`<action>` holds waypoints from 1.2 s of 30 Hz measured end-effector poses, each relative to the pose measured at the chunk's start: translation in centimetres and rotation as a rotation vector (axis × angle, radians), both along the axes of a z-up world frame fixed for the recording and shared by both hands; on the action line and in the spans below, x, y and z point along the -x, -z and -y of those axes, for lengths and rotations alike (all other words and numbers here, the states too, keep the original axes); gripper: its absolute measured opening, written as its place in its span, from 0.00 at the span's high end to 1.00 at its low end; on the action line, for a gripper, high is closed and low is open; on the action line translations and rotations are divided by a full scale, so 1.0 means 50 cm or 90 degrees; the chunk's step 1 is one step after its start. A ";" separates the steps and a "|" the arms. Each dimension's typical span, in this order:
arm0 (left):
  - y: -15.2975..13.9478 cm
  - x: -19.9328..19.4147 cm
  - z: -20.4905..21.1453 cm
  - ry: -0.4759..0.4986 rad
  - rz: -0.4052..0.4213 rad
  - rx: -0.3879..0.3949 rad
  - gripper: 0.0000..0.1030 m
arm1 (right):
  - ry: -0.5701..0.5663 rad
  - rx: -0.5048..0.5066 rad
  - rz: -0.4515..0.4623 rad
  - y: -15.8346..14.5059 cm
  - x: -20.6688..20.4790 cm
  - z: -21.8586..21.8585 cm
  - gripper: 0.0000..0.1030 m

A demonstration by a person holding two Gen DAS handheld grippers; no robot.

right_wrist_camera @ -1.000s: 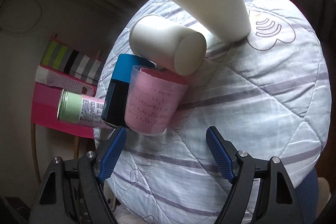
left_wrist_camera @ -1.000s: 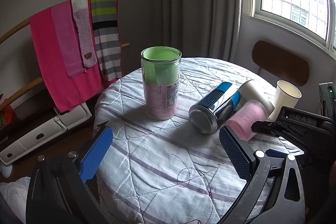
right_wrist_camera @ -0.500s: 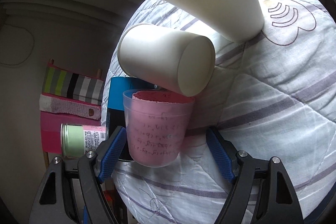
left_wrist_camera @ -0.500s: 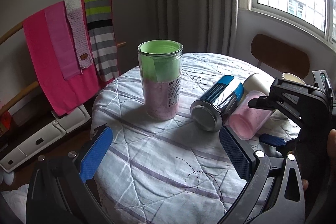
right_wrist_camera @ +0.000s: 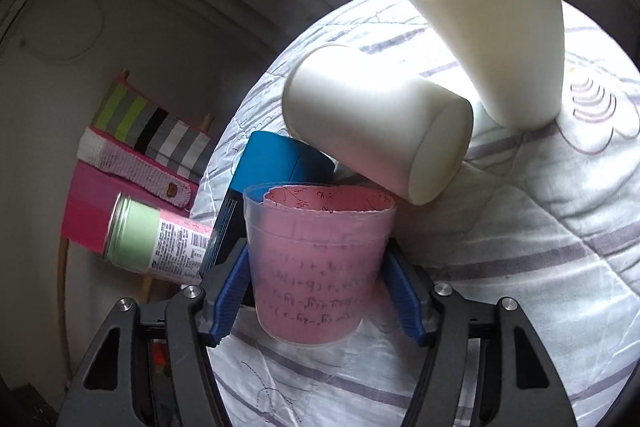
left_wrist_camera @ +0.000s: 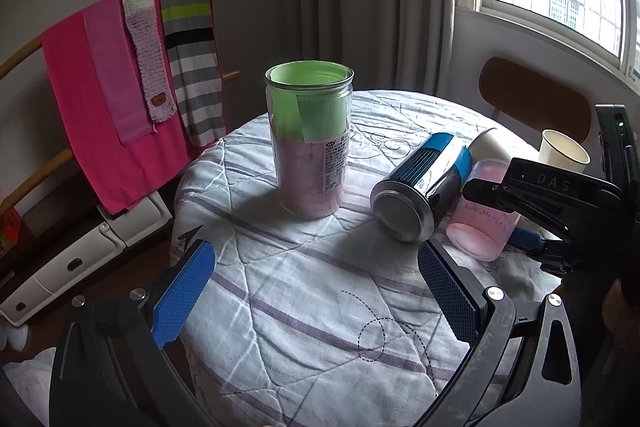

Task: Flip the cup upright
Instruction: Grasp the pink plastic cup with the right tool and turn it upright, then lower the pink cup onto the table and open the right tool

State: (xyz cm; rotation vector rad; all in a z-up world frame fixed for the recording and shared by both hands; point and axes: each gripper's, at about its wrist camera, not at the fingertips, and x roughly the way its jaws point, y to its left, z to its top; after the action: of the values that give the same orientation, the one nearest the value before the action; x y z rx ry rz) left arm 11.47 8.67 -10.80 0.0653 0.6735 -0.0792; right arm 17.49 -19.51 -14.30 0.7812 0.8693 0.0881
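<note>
A clear plastic cup with pink paper inside [right_wrist_camera: 316,263] lies on its side on the quilted round table [right_wrist_camera: 520,267]. My right gripper [right_wrist_camera: 316,287] is shut on this pink cup, one blue pad on each side of its wall. In the left wrist view the pink cup [left_wrist_camera: 484,223] lies next to a blue and silver can [left_wrist_camera: 420,195], with the right gripper [left_wrist_camera: 536,243] around it. My left gripper [left_wrist_camera: 316,287] is open and empty, hovering above the table's near side.
A white cup [right_wrist_camera: 376,135] lies on its side against the pink cup. A white paper cup [right_wrist_camera: 492,39] stands upright behind it. A glass jar with green and pink paper [left_wrist_camera: 310,139] stands upright mid-table. Towels hang on a rack [left_wrist_camera: 128,75] at left. A chair back [left_wrist_camera: 532,95] is behind the table.
My right gripper has moved forward around the pink cup and closed on its sides. The left gripper has stayed open and almost still.
</note>
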 end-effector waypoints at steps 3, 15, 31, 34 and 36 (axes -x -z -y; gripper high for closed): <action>0.002 0.008 -0.002 -0.004 -0.002 0.003 0.00 | -0.038 0.104 0.051 -0.031 0.016 -0.015 0.37; 0.022 0.040 -0.020 -0.043 -0.032 -0.014 0.00 | -0.130 0.372 0.158 -0.032 0.103 -0.046 0.36; -0.043 0.110 0.040 -0.038 -0.003 -0.015 0.00 | -0.175 0.395 0.127 -0.122 0.182 -0.011 0.22; -0.062 0.130 0.059 -0.031 0.007 -0.005 0.00 | -0.170 0.398 0.135 -0.145 0.206 0.007 0.22; -0.076 0.143 0.070 -0.028 0.014 -0.001 0.00 | -0.167 0.410 0.140 -0.159 0.220 0.016 0.22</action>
State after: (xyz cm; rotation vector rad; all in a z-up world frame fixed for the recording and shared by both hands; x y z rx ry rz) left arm 4.30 5.17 -7.03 0.0529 0.6525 -0.0357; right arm 6.50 -20.29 -6.35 0.0510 0.7235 0.1144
